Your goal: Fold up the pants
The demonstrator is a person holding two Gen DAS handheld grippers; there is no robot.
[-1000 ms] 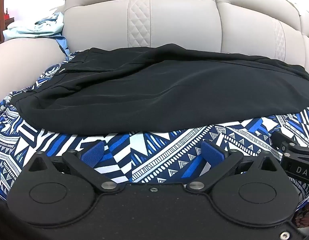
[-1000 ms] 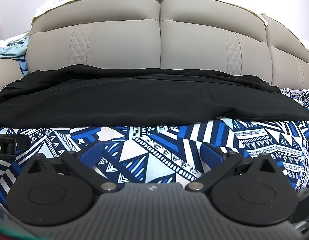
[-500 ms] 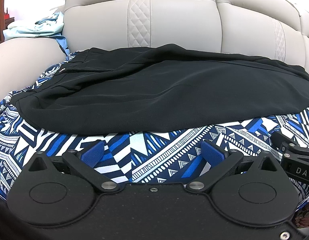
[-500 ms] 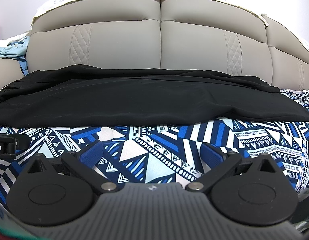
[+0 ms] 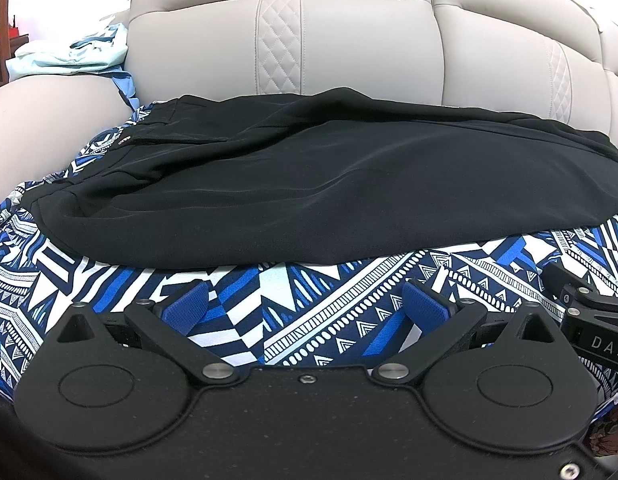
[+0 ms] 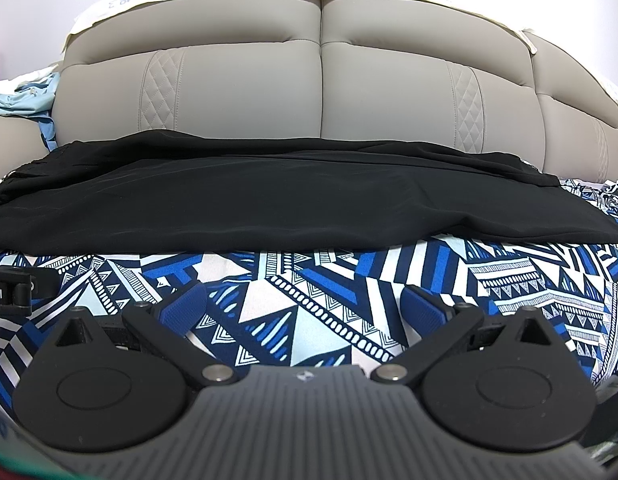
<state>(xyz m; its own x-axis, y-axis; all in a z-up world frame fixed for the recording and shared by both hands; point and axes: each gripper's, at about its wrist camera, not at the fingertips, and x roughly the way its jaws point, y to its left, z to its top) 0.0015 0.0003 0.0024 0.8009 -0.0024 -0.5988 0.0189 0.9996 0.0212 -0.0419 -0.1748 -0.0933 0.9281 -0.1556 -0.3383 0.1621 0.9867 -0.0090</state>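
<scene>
Black pants [image 5: 329, 184] lie across the patterned blue sheet [image 5: 309, 300]; left gripper [image 5: 307, 306] and right gripper [image 6: 305, 308] gape wide, empty, short of them

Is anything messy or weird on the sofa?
A little. The black pants lie spread on the patterned cover, rumpled near the waistband end. A light blue garment sits crumpled on the armrest. Nothing looks spilled or torn.

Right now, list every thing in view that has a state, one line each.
black pants: laid flat lengthwise on the cover, not gripped.
left gripper: open, holding nothing.
right gripper: open, holding nothing.
patterned cover: spread over the sofa seat.
light blue clothes: heaped on the armrest.
</scene>
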